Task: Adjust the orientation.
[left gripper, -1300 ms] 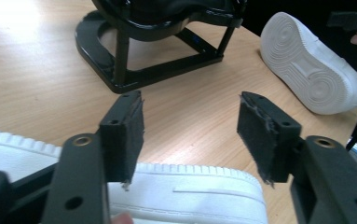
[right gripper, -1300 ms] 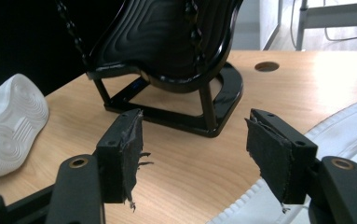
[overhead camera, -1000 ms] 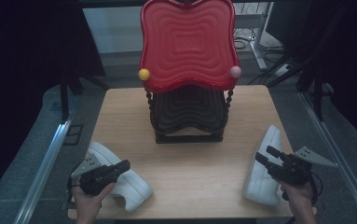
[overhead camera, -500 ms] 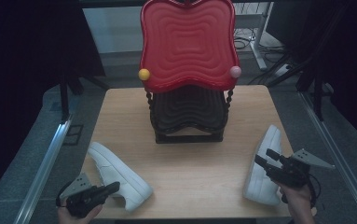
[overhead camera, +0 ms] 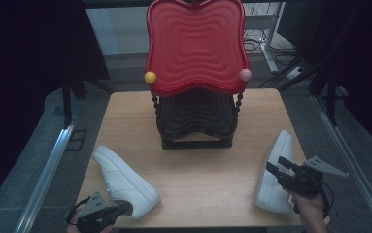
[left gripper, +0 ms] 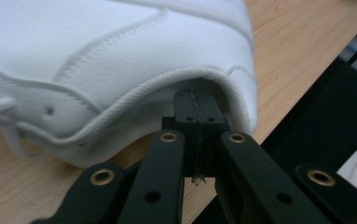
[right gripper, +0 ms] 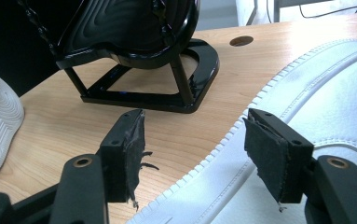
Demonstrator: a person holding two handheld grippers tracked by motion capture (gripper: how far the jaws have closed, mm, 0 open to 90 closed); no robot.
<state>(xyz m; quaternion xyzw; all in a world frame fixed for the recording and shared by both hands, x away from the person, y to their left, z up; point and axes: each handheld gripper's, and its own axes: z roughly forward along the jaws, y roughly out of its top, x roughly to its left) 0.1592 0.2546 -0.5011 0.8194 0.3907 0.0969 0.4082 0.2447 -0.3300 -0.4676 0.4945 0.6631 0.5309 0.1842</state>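
1. Since the earlier frames, the left tool point(overhead camera: 107, 214) has drawn back from on top of the left shoe point(overhead camera: 125, 180) toward the near edge of the table point(overhead camera: 198, 194); it now sits low at that shoe's heel end, while the right tool point(overhead camera: 283, 172) has kept its place.
2. The left tool's jaws are pressed together, pads meeting. In the left gripper view the closed tips point(left gripper: 198, 116) sit just under the padded collar of the left shoe point(left gripper: 97, 60); whether they pinch any of the collar cannot be told.
3. The right tool point(right gripper: 199, 158) stands wide, with bare wood and the stitched sole edge of the right shoe point(right gripper: 316, 107) between its pads (neither pad presses on anything).
4. Both white shoes lie on the table: the left one at the near left, toe pointing away, the right shoe point(overhead camera: 275, 172) at the near right edge, beneath the right tool. The black and red stand point(overhead camera: 195, 87) sits well apart, at the middle back.
5. The step in hand looks like taking hold of the shoes, one per tool. The left probably needs to open and set a pad inside the collar; the right needs to come down over the shoe's side and close.
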